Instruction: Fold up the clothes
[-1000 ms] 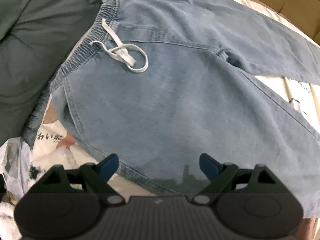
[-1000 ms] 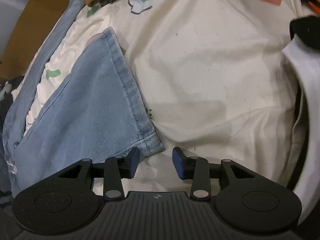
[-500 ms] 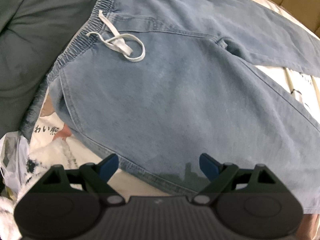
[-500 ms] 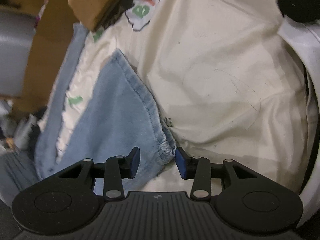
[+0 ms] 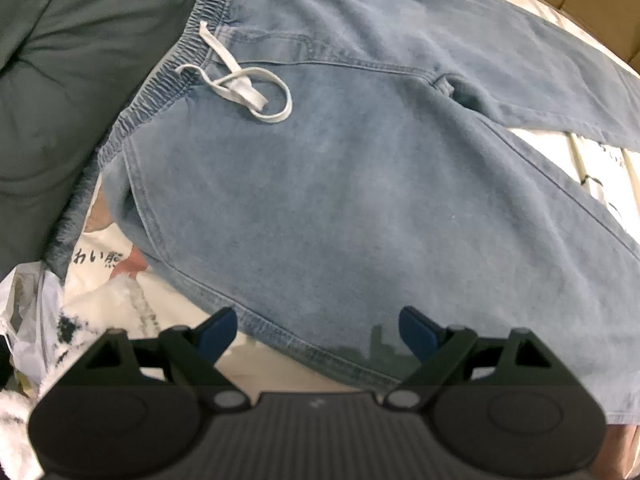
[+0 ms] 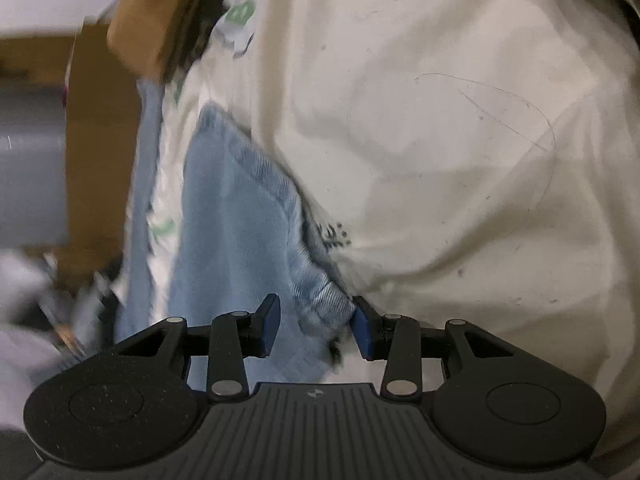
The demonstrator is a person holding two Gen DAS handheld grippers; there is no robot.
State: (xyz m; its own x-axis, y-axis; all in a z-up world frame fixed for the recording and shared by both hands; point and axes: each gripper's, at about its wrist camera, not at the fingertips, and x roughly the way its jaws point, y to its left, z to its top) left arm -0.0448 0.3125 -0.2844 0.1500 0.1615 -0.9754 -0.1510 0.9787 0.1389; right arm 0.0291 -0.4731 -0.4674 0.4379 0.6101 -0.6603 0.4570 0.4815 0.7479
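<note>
Light-blue jeans (image 5: 340, 184) lie spread flat on a cream printed sheet (image 6: 440, 140), waistband w/ white drawstring (image 5: 244, 88) toward a dark green cover (image 5: 60, 80). Left hand-held gripper (image 5: 318, 330) hangs over the jeans' near side seam, jaws wide apart, nothing between them. Right hand-held gripper (image 6: 314, 326) sits at the leg hem corner (image 6: 320, 300): hem lies between the jaws, right pad touching it, left pad clear, so not clamped. Cardboard box (image 6: 100, 140) beyond the leg.
</note>
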